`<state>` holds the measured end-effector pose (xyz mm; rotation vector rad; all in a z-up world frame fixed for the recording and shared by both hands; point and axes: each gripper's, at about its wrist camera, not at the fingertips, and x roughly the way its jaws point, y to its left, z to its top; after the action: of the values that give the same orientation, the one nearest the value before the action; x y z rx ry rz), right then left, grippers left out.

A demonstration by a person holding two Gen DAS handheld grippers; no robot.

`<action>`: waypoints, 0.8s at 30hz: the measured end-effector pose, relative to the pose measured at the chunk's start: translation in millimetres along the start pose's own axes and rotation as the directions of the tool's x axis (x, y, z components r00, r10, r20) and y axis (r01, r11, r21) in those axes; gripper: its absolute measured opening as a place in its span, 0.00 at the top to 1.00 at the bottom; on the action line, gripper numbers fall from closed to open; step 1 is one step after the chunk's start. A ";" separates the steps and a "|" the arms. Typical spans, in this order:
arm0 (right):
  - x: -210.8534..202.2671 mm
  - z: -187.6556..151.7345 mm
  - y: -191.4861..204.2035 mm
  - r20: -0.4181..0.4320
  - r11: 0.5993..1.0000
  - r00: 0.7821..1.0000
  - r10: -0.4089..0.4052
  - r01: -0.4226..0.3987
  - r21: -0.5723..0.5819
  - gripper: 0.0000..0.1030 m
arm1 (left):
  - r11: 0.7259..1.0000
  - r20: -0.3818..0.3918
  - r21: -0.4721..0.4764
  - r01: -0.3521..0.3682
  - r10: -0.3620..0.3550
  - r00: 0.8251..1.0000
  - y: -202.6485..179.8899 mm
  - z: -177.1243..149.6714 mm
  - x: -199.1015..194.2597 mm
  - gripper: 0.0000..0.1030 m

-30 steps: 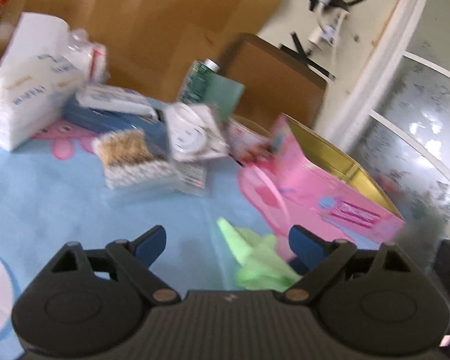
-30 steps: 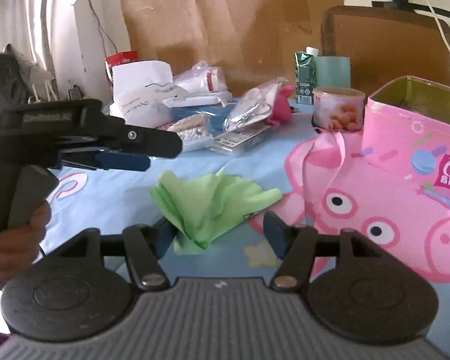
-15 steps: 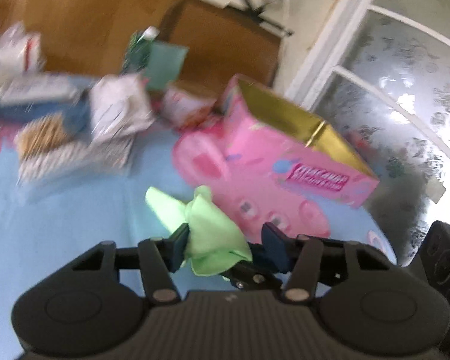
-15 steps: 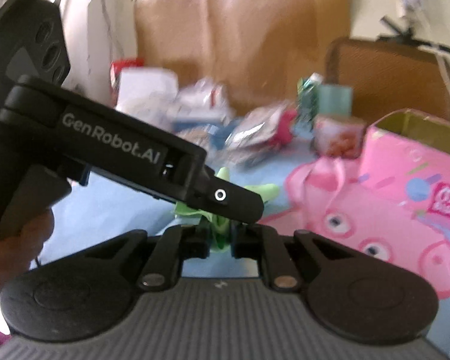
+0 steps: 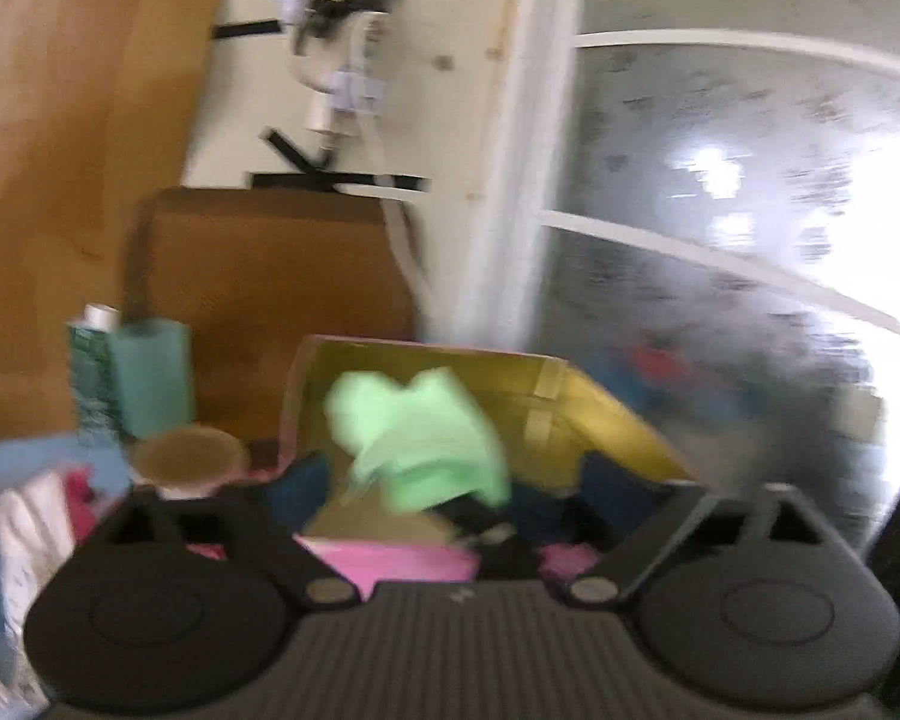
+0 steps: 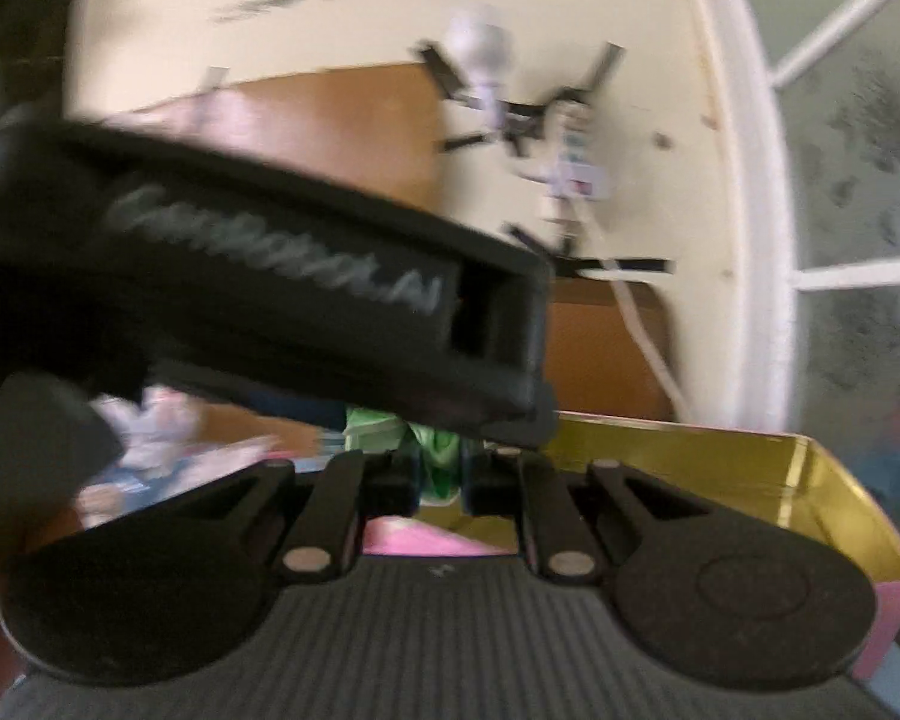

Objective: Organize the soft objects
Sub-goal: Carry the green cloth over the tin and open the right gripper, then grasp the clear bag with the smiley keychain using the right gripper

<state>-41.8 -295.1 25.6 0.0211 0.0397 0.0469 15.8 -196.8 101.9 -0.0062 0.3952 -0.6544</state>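
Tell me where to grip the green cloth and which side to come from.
Grip the green cloth at its bunched lower part, where the right gripper is shut on it, coming from the near side of the pink tin. The upper folds flop loosely over the tin's open top, so a pinch there would likely slip. The left gripper stands open around it.

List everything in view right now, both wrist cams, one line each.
cloth: 1, light green, held above the open tin
tin: 1, pink outside, gold inside, open, below the cloth
carton: 1, dark green with white cap, left of the tin
cup: 1, teal, beside the carton
round can: 1, brown top, in front of the cup
chair back: 1, brown, behind the tin
packets: blurred, count unclear, far left
left hand-held gripper: black, fingers spread either side of the cloth
right hand-held gripper: black, pinching the cloth
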 end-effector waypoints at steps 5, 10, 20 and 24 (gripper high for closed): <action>54.5 -14.8 -34.9 -0.190 0.989 0.976 -0.108 0.124 0.077 0.39 | 0.992 -0.054 -0.099 -0.083 0.078 0.996 24.3 -14.4 14.1 0.01; 44.5 -25.2 -44.1 -0.161 0.982 0.981 -0.106 0.129 0.140 0.29 | 0.979 -0.055 -0.149 -0.142 0.135 0.989 56.1 -40.4 -13.4 0.01; 30.1 -9.1 0.4 -0.021 0.994 0.999 0.047 -0.044 0.102 0.30 | 0.907 -0.083 -0.183 -0.380 0.371 0.925 133.8 -87.1 -92.9 0.01; 45.0 -7.0 39.3 -0.101 0.975 0.972 0.211 -0.201 0.095 0.30 | 0.835 -0.104 -0.194 -0.515 0.505 0.857 163.4 -101.0 -106.0 0.01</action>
<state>1.0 -253.6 17.7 0.1072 0.1505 0.2546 -0.3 8.1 25.1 -0.0889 0.4905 -0.0768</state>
